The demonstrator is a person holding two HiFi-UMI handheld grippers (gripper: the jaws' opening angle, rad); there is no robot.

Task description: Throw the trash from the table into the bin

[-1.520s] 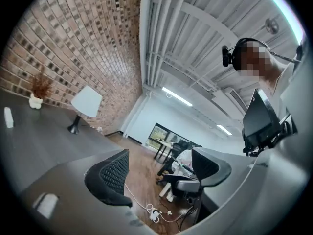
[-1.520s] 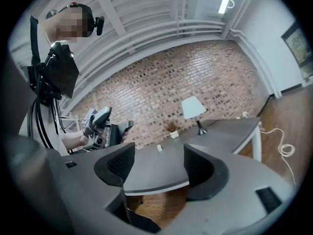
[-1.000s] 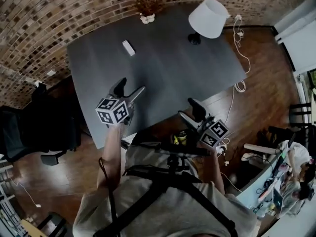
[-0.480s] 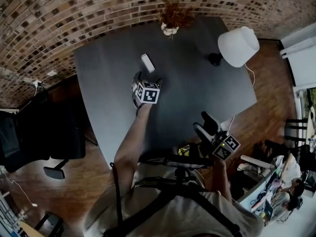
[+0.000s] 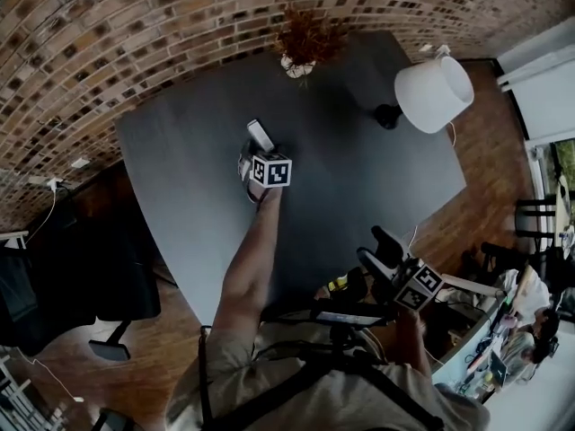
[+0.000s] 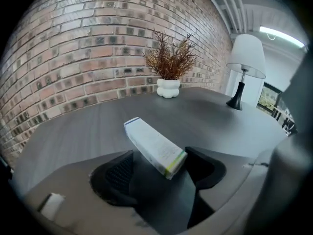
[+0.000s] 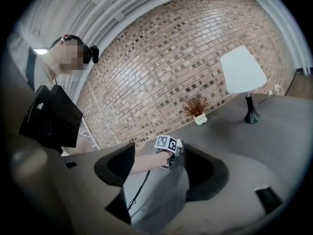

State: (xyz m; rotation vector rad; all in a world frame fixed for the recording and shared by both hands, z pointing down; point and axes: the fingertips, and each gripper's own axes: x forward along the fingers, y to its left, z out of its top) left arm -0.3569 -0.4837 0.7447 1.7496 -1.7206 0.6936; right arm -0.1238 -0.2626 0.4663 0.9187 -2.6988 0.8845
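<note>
One box (image 6: 155,148) lies between the left gripper's (image 6: 159,169) jaws, which have just been closing but don't yet pinch it; centre it first. The right gripper (image 7: 159,164) is open and empty.

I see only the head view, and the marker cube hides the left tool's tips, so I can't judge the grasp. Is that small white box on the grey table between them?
Observer: Yes. The left gripper view shows the small white cardboard box lying slantwise between the left tool's jaws, which have just been closing.
Operator: Pinched yet?
Observer: Not evidently: the left pad stands clear of it; only its green-banded end sits beside the right one.
</note>
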